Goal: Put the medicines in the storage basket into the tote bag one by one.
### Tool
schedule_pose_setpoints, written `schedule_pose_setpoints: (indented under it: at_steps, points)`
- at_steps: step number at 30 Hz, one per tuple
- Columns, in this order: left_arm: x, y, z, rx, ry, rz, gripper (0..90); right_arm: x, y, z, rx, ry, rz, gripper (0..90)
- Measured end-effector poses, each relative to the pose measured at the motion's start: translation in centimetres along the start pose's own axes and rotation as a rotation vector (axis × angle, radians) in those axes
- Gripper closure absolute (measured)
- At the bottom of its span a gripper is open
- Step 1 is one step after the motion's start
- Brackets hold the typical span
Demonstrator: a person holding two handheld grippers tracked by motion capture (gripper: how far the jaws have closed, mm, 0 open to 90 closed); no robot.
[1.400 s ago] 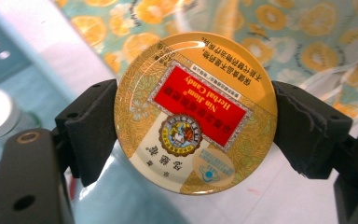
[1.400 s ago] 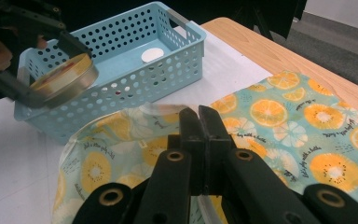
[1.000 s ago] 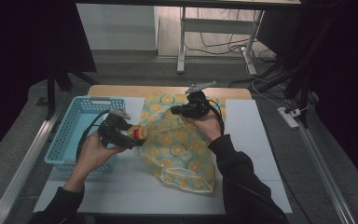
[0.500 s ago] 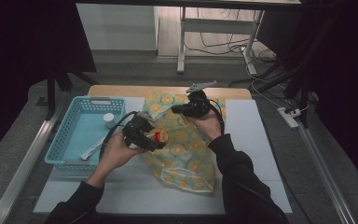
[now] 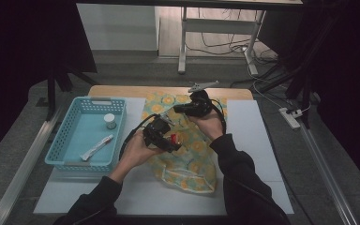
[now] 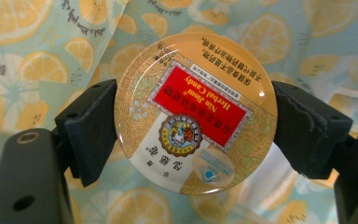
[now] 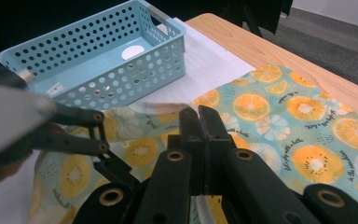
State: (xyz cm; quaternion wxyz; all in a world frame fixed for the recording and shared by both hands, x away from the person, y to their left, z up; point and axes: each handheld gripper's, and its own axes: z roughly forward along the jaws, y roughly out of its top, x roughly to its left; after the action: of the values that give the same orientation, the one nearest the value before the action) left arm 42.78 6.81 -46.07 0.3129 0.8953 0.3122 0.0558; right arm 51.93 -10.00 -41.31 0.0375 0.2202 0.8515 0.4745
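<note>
Candy tin (image 6: 195, 113), round and gold with a red label, is clamped by its rim in the left hand-held gripper (image 5: 161, 136) over the lemon-print fabric bag (image 5: 187, 166); it is out of the blue basket (image 5: 63, 149) but probably not yet packed. Right hand-held gripper (image 7: 199, 122) is closed, pinching the bag's edge and holding it just above the surface (image 5: 255, 154), seemingly to keep its mouth open.

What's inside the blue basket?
Inside the blue basket lie a small white-capped bottle and a white tube on its floor. The near wall hides a strip of the floor, so anything there cannot be seen.
</note>
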Motion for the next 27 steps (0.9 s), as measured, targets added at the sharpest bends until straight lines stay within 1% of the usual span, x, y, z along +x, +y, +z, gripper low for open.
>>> schedule_pose_setpoints:
  at_steps: [5, 7, 10, 11, 16, 19, 21, 22, 27]
  points:
    - [0.4, 0.0, 1.4, 0.004, 0.012, -0.006, 20.5, -0.5, -0.2, 0.2, 0.002, -0.012, 0.012, 90.0]
    - [0.6, 0.0, 2.0, 0.011, 0.026, -0.003, 20.5, -0.6, -0.2, 0.2, 0.003, -0.015, 0.017, 90.0]
    - [0.9, -0.1, 2.8, 0.023, 0.040, -0.001, 20.5, -0.8, -0.3, 0.3, 0.005, -0.019, 0.018, 90.0]
    - [0.9, -0.1, 3.1, 0.027, 0.040, -0.005, 20.5, -0.8, -0.3, 0.3, 0.005, -0.020, 0.019, 90.0]
    - [1.2, -0.2, 4.3, 0.042, 0.050, 0.004, 20.5, -0.8, -0.3, 0.6, 0.009, -0.027, 0.011, 90.0]
    - [1.4, -0.2, 4.9, 0.047, 0.055, 0.005, 20.4, -0.8, -0.3, 0.7, 0.015, -0.033, 0.013, 90.0]
    - [1.6, -0.3, 5.2, 0.045, 0.047, -0.006, 20.4, -0.8, -0.4, 0.8, 0.016, -0.035, 0.011, 90.0]
    - [1.6, -0.3, 5.3, 0.040, 0.048, -0.011, 20.4, -0.8, -0.4, 0.8, 0.017, -0.035, 0.012, 90.0]
    - [1.8, -0.5, 6.0, 0.044, 0.066, -0.007, 20.3, -0.9, -0.5, 0.9, 0.021, -0.041, 0.013, 90.0]
